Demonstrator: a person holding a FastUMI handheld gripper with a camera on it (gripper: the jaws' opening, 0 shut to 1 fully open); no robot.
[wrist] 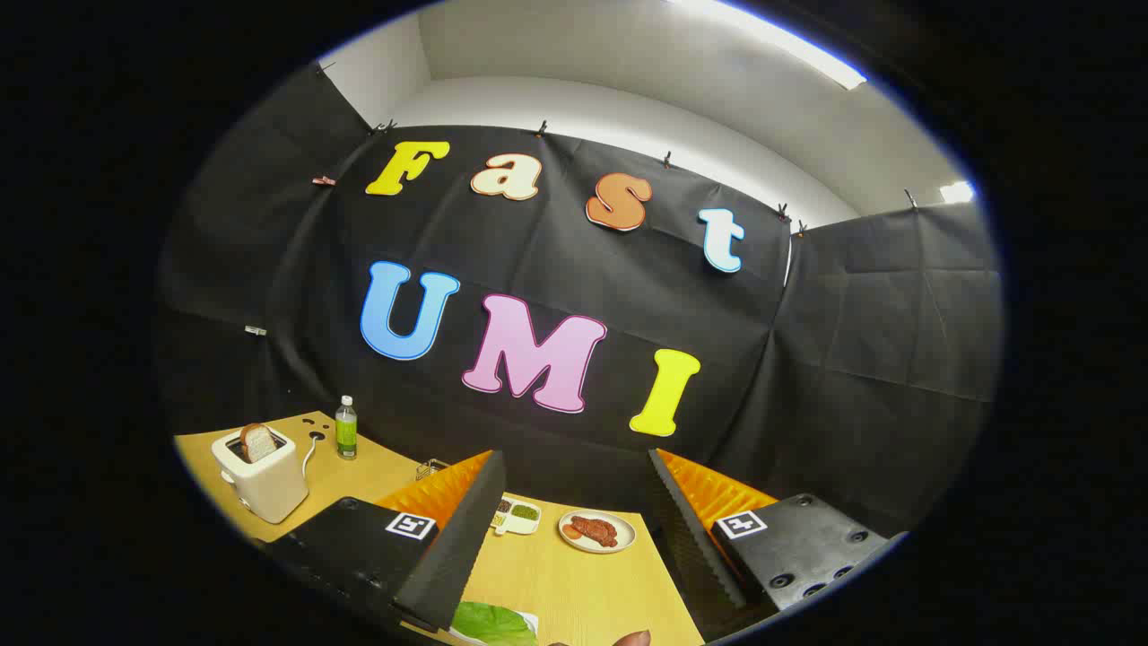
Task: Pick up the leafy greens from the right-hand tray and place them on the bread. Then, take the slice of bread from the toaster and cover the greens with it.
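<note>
Gripper view: gripper (565, 538) fingers spread (empty); lettuce leaf (493, 623) lies below them, bread slice (259, 441) waits in toaster (262, 484).

gripper (574, 502): two-finger unit, fingers spread wide apart, nothing between the tips. Each finger (457, 529) = long wedge-shaped slab w/ fine ribbed inner face. Behind each, corrugated panel w/ zigzag ridges. Blocky matte housings at both finger bases, rounded corners. Square fiducial tag, white border w/ dark pattern, on top of each housing, one per side. Right housing shows several recessed round screw holes along outer edge. Left housing top plain, one small hole near the back. No cables visible.
</note>
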